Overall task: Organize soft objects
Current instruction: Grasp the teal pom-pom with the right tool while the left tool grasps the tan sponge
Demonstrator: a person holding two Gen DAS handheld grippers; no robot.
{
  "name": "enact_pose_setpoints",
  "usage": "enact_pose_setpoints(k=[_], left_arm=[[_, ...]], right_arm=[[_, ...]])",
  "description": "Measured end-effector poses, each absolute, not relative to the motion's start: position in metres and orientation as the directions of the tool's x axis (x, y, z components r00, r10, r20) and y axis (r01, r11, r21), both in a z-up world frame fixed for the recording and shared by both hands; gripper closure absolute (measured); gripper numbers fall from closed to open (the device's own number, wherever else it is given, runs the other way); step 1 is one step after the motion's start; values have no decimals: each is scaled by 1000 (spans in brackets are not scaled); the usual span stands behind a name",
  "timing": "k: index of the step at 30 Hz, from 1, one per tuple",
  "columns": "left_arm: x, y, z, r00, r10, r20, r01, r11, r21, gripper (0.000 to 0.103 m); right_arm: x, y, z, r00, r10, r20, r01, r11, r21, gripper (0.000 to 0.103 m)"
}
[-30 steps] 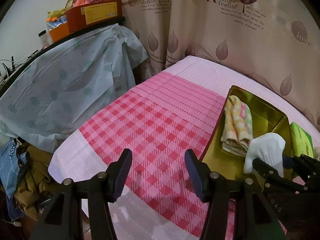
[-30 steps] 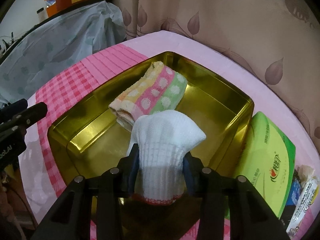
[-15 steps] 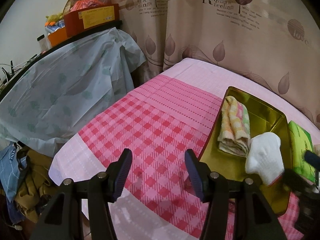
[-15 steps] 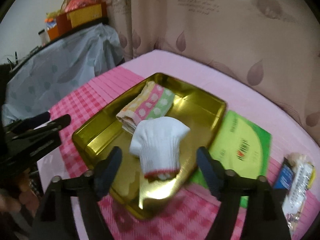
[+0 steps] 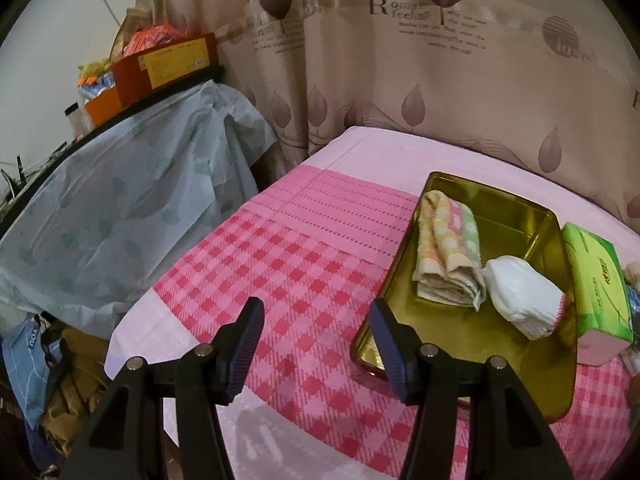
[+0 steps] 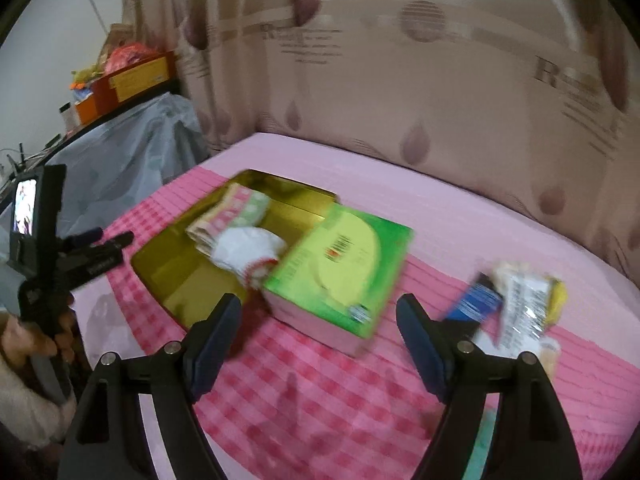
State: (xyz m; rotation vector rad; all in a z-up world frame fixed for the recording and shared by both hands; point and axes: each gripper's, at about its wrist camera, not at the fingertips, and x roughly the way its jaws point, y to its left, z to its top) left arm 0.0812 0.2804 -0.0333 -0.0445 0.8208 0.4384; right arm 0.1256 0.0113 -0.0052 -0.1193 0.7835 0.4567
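1. Released since a second ago, the white sock [image 5: 522,298] lies in the gold tray [image 5: 536,364] beside the folded towel [image 5: 448,256]; the right gripper [image 6: 318,332] has backed off, jaws spread, empty.
2. Left gripper [image 5: 316,344] hovers spread over the bare checked cloth [image 5: 280,264] at the tray's left edge.
3. Only the right view shows snack packets [image 6: 516,300] beyond the green tissue pack [image 6: 344,264].

this is a lived-in room of a home, most likely a bedroom or spare room. a beige curtain [image 5: 440,80] printed with leaves and romantic lettering hangs across the back. in front of it a flat surface is spread with a pink checked cloth [image 5: 288,272]. to the left, furniture is draped under a pale blue plastic sheet [image 5: 120,208], with a red cardboard box [image 5: 168,68] and odds and ends stacked on top. crumpled clothes [image 5: 60,392] lie heaped low at the left edge. household bits sit on the cloth: a gold tin tray [image 5: 532,364], a folded towel [image 5: 448,256], a green tissue pack [image 6: 344,264], snack wrappers [image 6: 516,300].
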Motion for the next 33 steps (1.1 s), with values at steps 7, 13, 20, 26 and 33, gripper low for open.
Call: enact_pose_setpoints(k=[7, 13, 20, 26, 33], left_arm=[[83, 260, -32, 628, 344, -698, -327, 931, 164, 47], [80, 226, -23, 679, 281, -679, -205, 960, 192, 45], [67, 168, -18, 713, 123, -690, 21, 980, 196, 43], [60, 113, -19, 718, -13, -696, 194, 964, 183, 41], [66, 57, -34, 665, -116, -738, 323, 936, 144, 41]], right_arm=[[105, -63, -30, 609, 233, -758, -328, 944, 27, 26], [91, -114, -57, 583, 151, -798, -243, 970, 6, 26], [96, -136, -82, 556, 136, -820, -202, 979, 26, 29], [110, -146, -99, 549, 152, -822, -185, 981, 57, 35], [112, -154, -101, 553, 250, -795, -202, 966, 162, 58]])
